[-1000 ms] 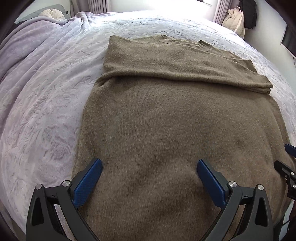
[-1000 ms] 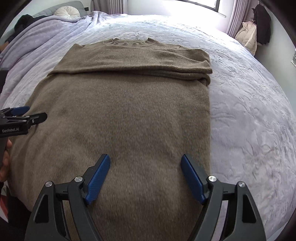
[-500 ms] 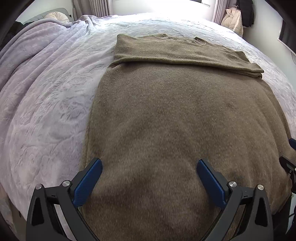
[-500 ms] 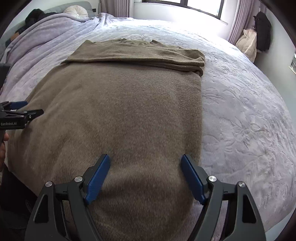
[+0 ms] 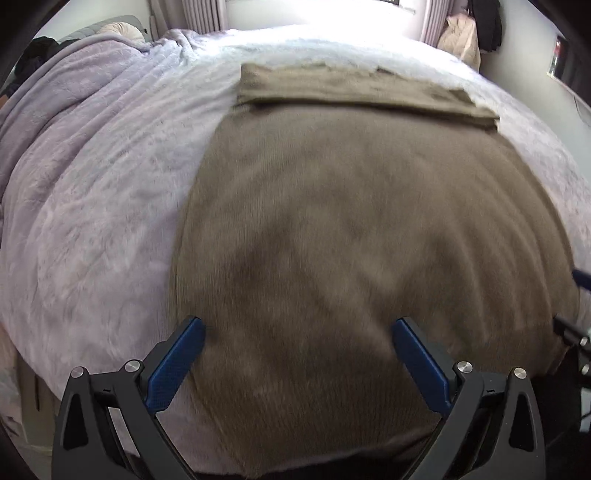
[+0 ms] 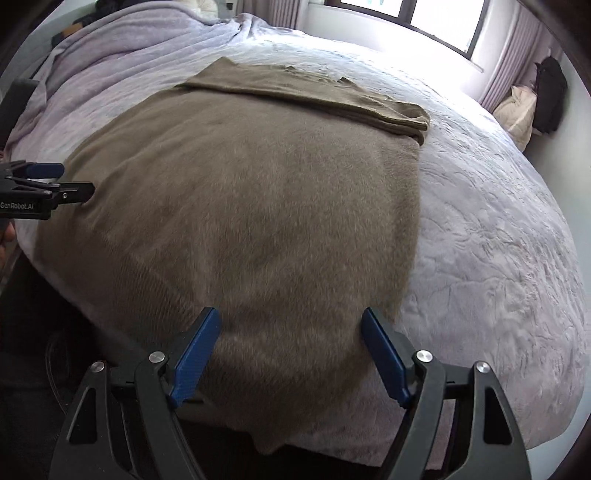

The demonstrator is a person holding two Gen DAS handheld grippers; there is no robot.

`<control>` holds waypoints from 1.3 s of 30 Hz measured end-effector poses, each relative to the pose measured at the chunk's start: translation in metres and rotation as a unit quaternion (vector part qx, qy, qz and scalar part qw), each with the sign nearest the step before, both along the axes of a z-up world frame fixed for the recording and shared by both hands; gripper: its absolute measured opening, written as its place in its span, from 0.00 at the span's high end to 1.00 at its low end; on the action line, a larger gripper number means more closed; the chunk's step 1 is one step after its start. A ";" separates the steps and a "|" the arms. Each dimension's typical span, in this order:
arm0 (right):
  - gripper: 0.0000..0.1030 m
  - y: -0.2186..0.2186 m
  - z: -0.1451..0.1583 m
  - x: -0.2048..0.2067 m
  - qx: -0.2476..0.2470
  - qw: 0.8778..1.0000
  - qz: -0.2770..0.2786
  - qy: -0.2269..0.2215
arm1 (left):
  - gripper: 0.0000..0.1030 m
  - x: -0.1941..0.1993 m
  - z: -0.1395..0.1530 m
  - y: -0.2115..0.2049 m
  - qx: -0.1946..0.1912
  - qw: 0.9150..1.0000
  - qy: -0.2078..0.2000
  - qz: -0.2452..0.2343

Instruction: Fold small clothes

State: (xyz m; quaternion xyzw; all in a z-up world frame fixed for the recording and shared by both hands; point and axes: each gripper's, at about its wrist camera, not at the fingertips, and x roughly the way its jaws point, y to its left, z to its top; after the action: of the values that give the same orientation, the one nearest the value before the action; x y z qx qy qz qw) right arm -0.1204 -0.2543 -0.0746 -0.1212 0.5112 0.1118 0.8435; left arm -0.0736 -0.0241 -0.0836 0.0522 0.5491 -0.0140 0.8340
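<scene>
A brown knit sweater (image 5: 354,229) lies flat on the bed, its sleeves folded across the far end (image 5: 354,88). Its hem hangs over the near bed edge. It also shows in the right wrist view (image 6: 258,206), sleeves folded at the far end (image 6: 314,96). My left gripper (image 5: 298,334) is open and empty above the hem near the sweater's left side. My right gripper (image 6: 291,326) is open and empty above the hem near the sweater's right side. The left gripper also shows at the left edge of the right wrist view (image 6: 59,181).
The bed is covered with a pale lilac textured blanket (image 6: 498,221). A bunched purple throw (image 5: 55,122) and a round cushion (image 5: 120,29) lie at the far left. A beige bag and dark coat (image 6: 535,99) sit by the far right wall under a window.
Both grippers have pulled back toward the near bed edge, so the sweater's hem and the bed's front edge now show. Both stay open. The sweater has not moved.
</scene>
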 end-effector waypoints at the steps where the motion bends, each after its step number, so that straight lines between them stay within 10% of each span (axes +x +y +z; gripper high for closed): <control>1: 0.21 -0.002 -0.001 -0.003 -0.002 1.000 0.000 0.000 | 0.00 -0.004 -0.002 0.004 -0.004 1.000 0.003 0.000; 8: 0.21 -0.007 0.012 -0.018 0.013 1.000 -0.006 -0.023 | 0.00 -0.019 0.021 0.022 -0.058 0.997 -0.053 0.012; 12: 0.21 0.032 0.026 -0.002 0.041 0.997 0.042 -0.059 | 0.00 -0.011 0.021 -0.022 -0.038 0.995 -0.072 -0.059; 23: 0.21 0.035 -0.019 -0.007 -0.002 0.996 0.091 -0.009 | 0.00 -0.026 -0.010 -0.013 0.008 0.998 0.000 -0.067; 29: 0.20 0.039 0.020 0.001 0.016 0.992 0.109 -0.064 | 0.00 -0.017 0.043 -0.050 -0.017 0.988 -0.086 -0.123; 39: 0.20 0.038 -0.014 0.033 0.034 0.995 0.084 -0.029 | 0.00 0.019 -0.005 -0.031 -0.029 0.995 -0.018 -0.096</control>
State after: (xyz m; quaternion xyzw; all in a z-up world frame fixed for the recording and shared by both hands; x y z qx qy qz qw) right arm -0.0872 -0.2166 -0.0884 -0.1380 0.4707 0.1964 0.8490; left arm -0.0541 -0.0555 -0.0890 0.0807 0.5258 -0.1092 0.8397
